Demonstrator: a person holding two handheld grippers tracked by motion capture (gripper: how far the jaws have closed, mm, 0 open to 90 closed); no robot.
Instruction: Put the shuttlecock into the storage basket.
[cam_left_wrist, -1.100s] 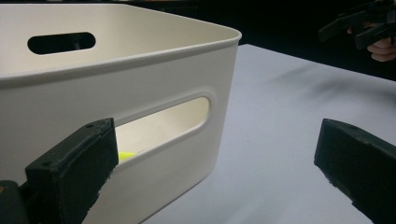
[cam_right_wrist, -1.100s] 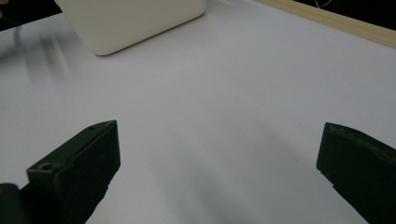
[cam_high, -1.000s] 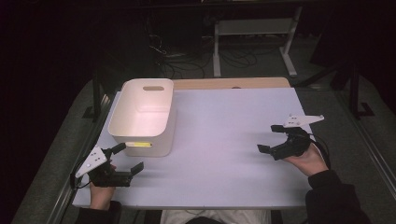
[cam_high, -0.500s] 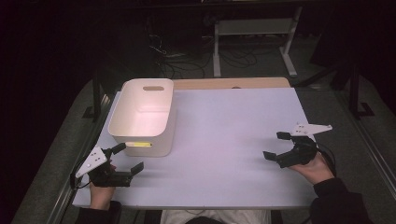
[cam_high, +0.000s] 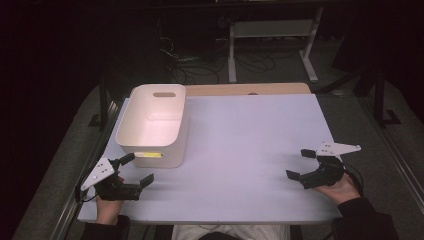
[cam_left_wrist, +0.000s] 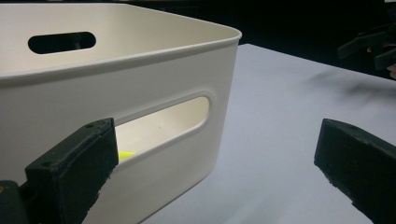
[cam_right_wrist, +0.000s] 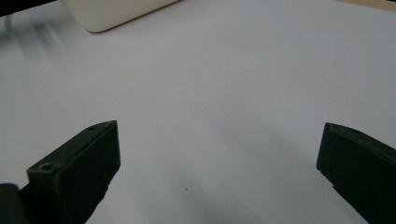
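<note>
High view has the white bin (cam_high: 155, 125) sitting on the left side of the worktop (cam_high: 240, 150), with the left tongs (cam_high: 134, 170) parked just beside its near wall and the right tongs (cam_high: 303, 164) well apart, over by the right edge. Both sets are spread wide and holding nothing.

In the left gripper view the bin (cam_left_wrist: 116, 93) is right in front of the left tongs (cam_left_wrist: 215, 154), near enough that you can look straight through the handle slot (cam_left_wrist: 163, 123) in the near wall. There's a bit of something yellow (cam_left_wrist: 125, 155) showing through that slot, so some item seems to be lying inside on the bottom, though I can't tell what it is from that sliver. In the high view it shows as a yellow streak (cam_high: 148, 155) at the same slot.

The right gripper view is mostly bare white surface between the right tongs (cam_right_wrist: 219, 149), with a corner of the bin (cam_right_wrist: 116, 11) up at the top edge.

As for progress: my read is that whatever work involves the bin is either just wrapped up or hasn't started. Nothing else is out on the worktop to pick up, neither hand is carrying anything, and the bin stands upright and square. If the bin is meant to be moved or emptied, that's all still to do, and the left side is the one placed to grab it.
</note>
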